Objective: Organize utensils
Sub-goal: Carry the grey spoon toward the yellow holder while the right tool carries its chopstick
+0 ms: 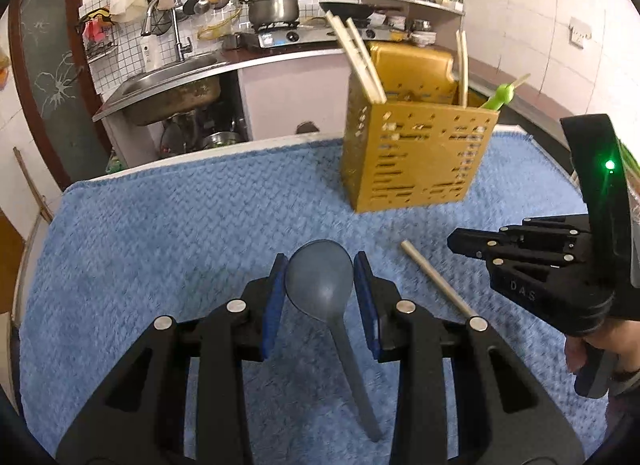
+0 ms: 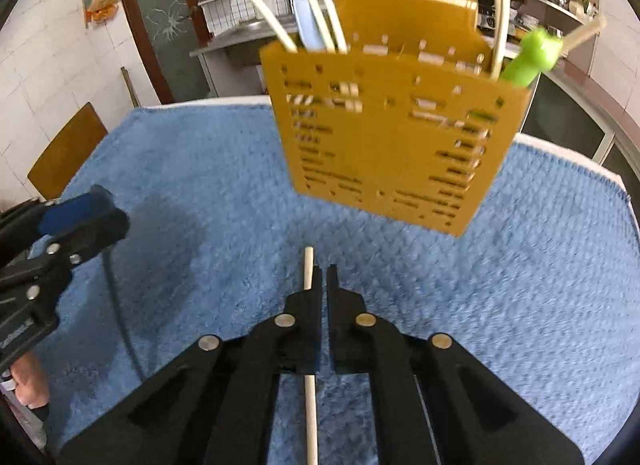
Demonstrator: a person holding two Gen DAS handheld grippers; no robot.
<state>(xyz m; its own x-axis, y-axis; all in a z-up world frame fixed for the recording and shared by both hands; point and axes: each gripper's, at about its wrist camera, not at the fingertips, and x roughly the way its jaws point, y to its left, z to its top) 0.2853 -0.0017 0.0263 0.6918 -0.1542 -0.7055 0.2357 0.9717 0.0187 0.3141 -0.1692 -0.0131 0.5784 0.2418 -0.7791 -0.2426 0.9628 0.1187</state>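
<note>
Tongs first: left gripper [image 1: 320,285] pinches a grey spoon [image 1: 320,285] by its bowl; right gripper [image 2: 324,277] is pressed together on a pale chopstick [image 2: 309,269]. Beyond, a yellow utensil holder [image 2: 384,133] stands on the blue towel [image 1: 180,225], kitchen sink [image 1: 172,81] and stove [image 1: 280,35] behind.

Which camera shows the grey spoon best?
The left wrist view. The grey spoon sits whole between the left gripper pads, bowl forward, handle trailing back. The right wrist view shows only its thin dark handle hanging below that gripper.
</note>
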